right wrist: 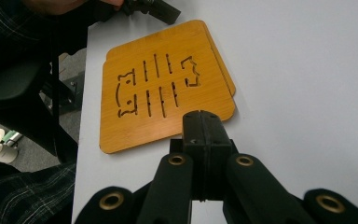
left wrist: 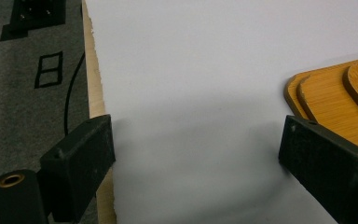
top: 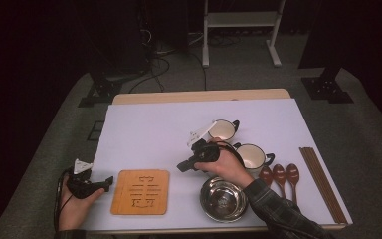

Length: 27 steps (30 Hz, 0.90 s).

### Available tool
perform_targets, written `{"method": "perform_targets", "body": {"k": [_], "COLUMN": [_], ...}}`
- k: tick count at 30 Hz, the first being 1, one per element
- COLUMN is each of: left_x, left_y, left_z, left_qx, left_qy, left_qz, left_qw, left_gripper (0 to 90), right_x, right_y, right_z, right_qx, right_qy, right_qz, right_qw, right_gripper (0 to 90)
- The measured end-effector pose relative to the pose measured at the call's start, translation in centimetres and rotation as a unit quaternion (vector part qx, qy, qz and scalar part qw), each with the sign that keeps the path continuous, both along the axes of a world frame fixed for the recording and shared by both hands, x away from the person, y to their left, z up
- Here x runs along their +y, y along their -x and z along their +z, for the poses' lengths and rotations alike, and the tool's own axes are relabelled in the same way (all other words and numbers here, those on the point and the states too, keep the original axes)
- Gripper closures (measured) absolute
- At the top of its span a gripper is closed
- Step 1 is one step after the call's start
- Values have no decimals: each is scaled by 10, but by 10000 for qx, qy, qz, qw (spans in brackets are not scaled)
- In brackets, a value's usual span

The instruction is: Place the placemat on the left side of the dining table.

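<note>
Nearing bamboo trivets [right wrist: 163,88], closed right tongs [right wrist: 204,126]

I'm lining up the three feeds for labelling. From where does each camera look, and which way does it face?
High view: above the person's side, looking forward and down on the table; both forearms, left gripper, right gripper.
Left gripper view: along open jaws, over white sheet, stacked wooden trivets at right.
Right gripper view: along shut jaws toward the trivets; plaid sleeve.
Shared: the trivets.
</note>
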State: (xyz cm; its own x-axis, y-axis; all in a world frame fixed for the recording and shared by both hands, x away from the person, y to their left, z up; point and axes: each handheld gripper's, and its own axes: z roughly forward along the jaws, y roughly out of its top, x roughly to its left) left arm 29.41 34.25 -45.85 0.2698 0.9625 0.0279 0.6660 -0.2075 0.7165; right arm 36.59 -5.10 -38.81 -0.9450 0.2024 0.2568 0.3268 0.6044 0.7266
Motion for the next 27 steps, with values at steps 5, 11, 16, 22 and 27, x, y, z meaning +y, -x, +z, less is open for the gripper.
{"method": "perform_targets", "body": {"k": [5, 11, 16, 22, 27], "left_x": [0, 0, 0, 0, 0], "left_y": [0, 0, 0, 0, 0], "left_z": [0, 0, 0, 0, 0], "left_qx": [0, 0, 0, -2, 2], "left_qy": [1, 2, 0, 5, -1], "left_qz": [-1, 1, 0, 4, 0], "left_qw": [10000, 10000, 10000, 10000, 10000], "left_gripper": [95, 95, 95, 95, 95], "right_x": [5, 13, 16, 22, 26], "right_y": [1, 4, 5, 7, 9], "right_z": [-1, -2, -2, -5, -8], "right_qx": [-5, 18, -1, -20, -21], "right_qy": [15, 22, 41, 51, 78], "right_qz": [26, 64, 84, 118, 155], "right_qw": [10000, 10000, 10000, 9999, 9998], "right_gripper": [896, 896, 896, 896, 896]}}
